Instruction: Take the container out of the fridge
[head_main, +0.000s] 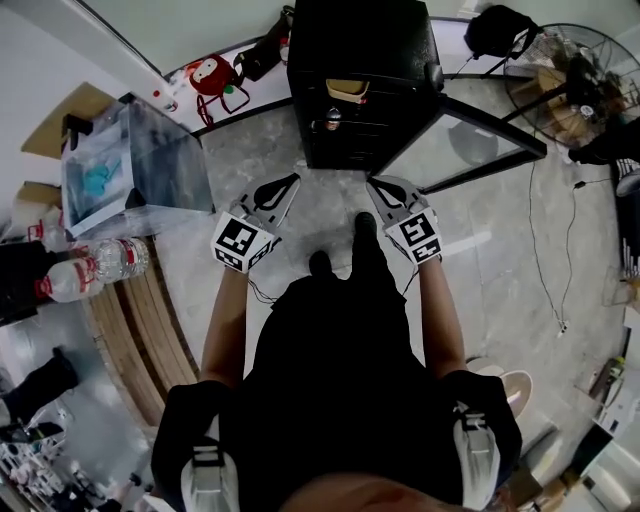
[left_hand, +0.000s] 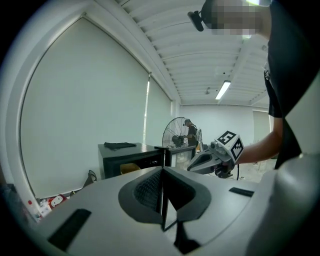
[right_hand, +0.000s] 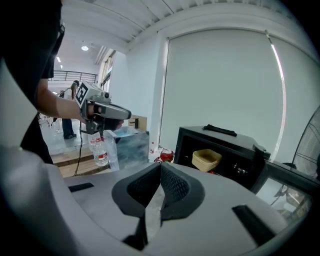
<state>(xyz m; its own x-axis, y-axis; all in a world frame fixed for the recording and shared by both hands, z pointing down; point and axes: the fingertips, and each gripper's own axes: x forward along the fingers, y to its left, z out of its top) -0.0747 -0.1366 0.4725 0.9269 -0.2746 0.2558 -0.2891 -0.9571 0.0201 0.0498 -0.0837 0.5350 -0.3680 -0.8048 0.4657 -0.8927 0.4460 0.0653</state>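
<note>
Head view: camera above the person (head_main: 350, 380), facing steeply down onto the floor (head_main: 490, 270), with the open black fridge (head_main: 360, 40) ahead and well apart.

Left gripper view: set low, looking along its own jaws towards the fridge; the right gripper (left_hand: 192, 167) shows at right.

Right gripper view: likewise faces the fridge, with the left gripper (right_hand: 127, 115) at left.

All three views share the fridge.

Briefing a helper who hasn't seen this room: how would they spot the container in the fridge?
Find the small black fridge on the floor, its glass door swung open. High up inside sits the container: a pale tan tub, the only light-coloured thing in the dark interior.
</note>
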